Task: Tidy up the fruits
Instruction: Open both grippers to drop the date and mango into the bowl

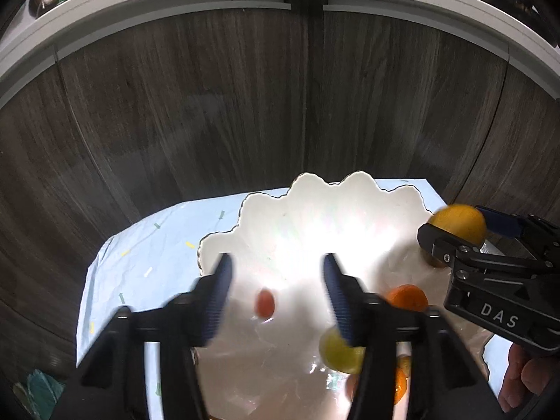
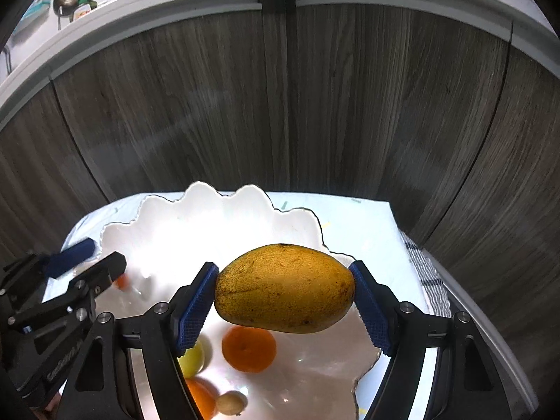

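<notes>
Left wrist view first: we read the white letters "DAS" on the black body of the right hand-held gripper [image 1: 455, 241]; no other writing is legible to us. Nearest that camera, the left hand-held gripper [image 1: 276, 301] stands with its blue pads apart and nothing pressed between them. Below the gap a small red fruit [image 1: 265, 302] shows blurred over the white scalloped plate [image 1: 315, 196]. A yellow-green fruit [image 1: 341, 351] lies partly behind the right-hand finger, with an orange [image 1: 407, 297] just beyond it.

From the right wrist view, we see the right hand-held gripper [image 2: 283, 290] clamped on a mango [image 2: 284, 288], one blue pad pressing each end, so the fruit lies crosswise above the plate [image 2: 210, 203]. The mango is golden yellow, speckled with brown dots, with a dark stem spot on top. Under it on the plate rest an orange [image 2: 249, 348], a yellow-green fruit [image 2: 192, 360], another orange [image 2: 201, 397] and a small tan fruit [image 2: 231, 403]. The plate sits on a pale blue cloth [image 2: 360, 231] over the bench, with dark wood-grain panels [image 2: 280, 105] behind.
</notes>
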`<state>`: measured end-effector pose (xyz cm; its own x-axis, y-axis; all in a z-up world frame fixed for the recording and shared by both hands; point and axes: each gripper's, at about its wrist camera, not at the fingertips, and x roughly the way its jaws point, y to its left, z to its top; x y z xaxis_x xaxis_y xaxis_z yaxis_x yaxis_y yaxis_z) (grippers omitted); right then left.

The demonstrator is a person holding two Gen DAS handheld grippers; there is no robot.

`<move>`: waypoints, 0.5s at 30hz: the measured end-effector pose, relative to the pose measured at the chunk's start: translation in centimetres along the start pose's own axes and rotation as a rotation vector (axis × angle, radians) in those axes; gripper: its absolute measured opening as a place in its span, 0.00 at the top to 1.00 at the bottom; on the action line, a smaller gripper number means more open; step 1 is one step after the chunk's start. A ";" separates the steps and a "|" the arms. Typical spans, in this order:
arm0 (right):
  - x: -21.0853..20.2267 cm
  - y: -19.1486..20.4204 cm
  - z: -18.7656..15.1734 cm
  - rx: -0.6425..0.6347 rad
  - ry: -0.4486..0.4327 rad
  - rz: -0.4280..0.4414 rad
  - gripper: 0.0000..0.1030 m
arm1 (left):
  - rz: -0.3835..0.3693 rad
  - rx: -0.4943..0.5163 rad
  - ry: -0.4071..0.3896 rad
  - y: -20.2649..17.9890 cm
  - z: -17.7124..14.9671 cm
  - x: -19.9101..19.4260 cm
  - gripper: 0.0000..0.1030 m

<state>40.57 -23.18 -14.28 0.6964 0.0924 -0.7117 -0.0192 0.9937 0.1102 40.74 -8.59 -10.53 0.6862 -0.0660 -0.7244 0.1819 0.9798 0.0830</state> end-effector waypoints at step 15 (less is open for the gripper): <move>-3.1 -0.5 0.1 0.012 -0.079 -0.030 0.11 | 0.038 -0.022 -0.031 0.6 0.3 -2.4 0.16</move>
<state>38.50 -23.93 -12.07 0.7509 0.0564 -0.6580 0.0112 0.9951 0.0981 39.42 -7.90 -8.56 0.7140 -0.0341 -0.6993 0.1401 0.9856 0.0949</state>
